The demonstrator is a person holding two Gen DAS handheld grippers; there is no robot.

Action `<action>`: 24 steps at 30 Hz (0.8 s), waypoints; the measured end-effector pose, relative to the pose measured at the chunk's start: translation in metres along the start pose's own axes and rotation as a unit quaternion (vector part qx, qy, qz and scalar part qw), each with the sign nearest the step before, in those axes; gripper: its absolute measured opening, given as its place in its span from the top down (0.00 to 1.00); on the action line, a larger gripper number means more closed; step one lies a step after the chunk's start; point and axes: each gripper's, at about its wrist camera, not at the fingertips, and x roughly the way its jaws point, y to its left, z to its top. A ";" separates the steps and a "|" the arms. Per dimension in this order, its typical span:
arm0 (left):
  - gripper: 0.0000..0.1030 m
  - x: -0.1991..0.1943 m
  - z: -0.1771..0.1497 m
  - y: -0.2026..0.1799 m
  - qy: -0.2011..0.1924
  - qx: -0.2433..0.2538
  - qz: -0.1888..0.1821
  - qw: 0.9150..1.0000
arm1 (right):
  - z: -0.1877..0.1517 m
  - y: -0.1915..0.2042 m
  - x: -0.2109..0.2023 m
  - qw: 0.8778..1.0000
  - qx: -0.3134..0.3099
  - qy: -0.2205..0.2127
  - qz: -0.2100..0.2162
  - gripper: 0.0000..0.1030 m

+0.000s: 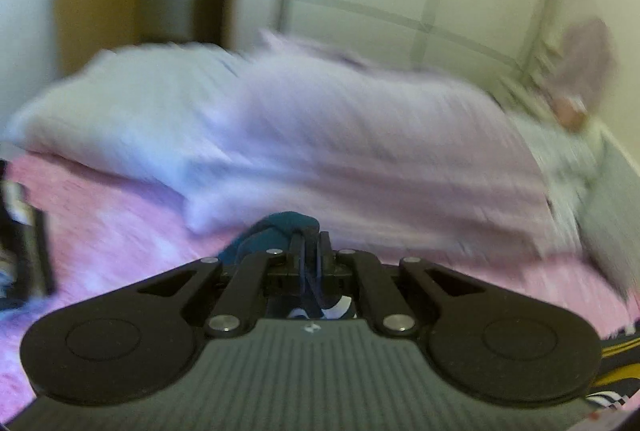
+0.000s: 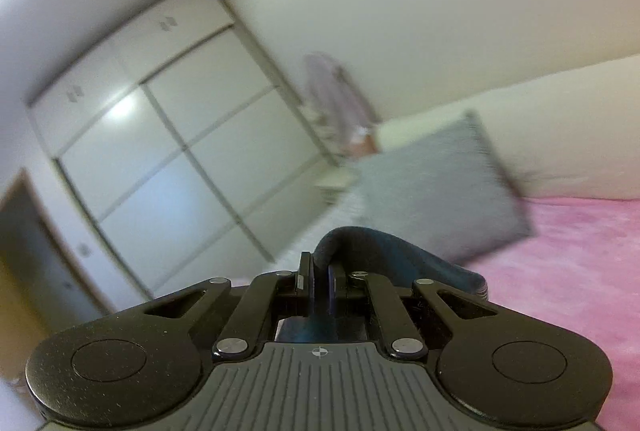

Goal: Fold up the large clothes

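Observation:
A dark teal garment (image 1: pixel 276 227) bunches just ahead of my left gripper (image 1: pixel 310 243), whose jaws are shut on its cloth above the pink bedspread (image 1: pixel 104 231). A patterned part of the garment (image 1: pixel 616 363), with yellow and checkered marks, hangs at the lower right of that view. In the right wrist view the same teal garment (image 2: pixel 384 251) loops over my right gripper (image 2: pixel 318 271), shut on a fold of it, and drapes down to the right. Both views are blurred by motion.
Pale lilac and white pillows (image 1: pixel 320 135) lie across the bed behind the garment. A grey pillow (image 2: pixel 436 191) leans at the bed's head. A white wardrobe with sliding doors (image 2: pixel 160 135) fills the far wall. A dark object (image 1: pixel 28 231) sits at the left edge.

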 end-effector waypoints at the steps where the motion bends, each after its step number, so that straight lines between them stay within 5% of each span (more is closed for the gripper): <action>1: 0.96 -0.005 0.008 0.010 -0.012 -0.007 0.018 1.000 | 0.002 0.008 0.018 1.000 -0.003 0.003 0.006 0.98; 4: 0.81 0.007 0.020 0.028 -0.004 -0.020 0.043 0.999 | -0.004 0.016 0.080 0.999 0.016 0.046 -0.001 0.97; 5: 0.69 0.014 0.017 0.032 0.009 -0.024 0.052 0.998 | -0.009 0.014 0.105 0.996 0.025 0.081 -0.020 0.90; 7: 0.61 0.023 0.005 0.038 0.026 -0.023 0.074 0.997 | -0.027 0.001 0.145 0.984 0.050 0.159 -0.069 0.59; 9: 0.60 0.029 -0.017 0.046 0.054 -0.018 0.085 0.995 | -0.054 -0.016 0.162 0.972 0.066 0.201 -0.101 0.51; 13: 0.60 0.038 -0.087 0.059 0.134 -0.036 0.078 0.987 | -0.121 -0.040 0.147 0.951 0.051 0.287 -0.105 0.51; 18: 0.60 0.059 -0.182 0.035 0.253 -0.008 0.016 0.967 | -0.234 -0.058 0.096 0.891 0.020 0.439 -0.110 0.51; 21: 0.60 0.080 -0.219 0.018 0.285 0.015 -0.012 0.958 | -0.293 -0.062 0.065 0.856 0.003 0.506 -0.108 0.51; 24: 0.59 0.106 -0.232 0.007 0.298 0.043 -0.024 0.953 | -0.331 -0.062 0.046 0.843 0.023 0.527 -0.107 0.51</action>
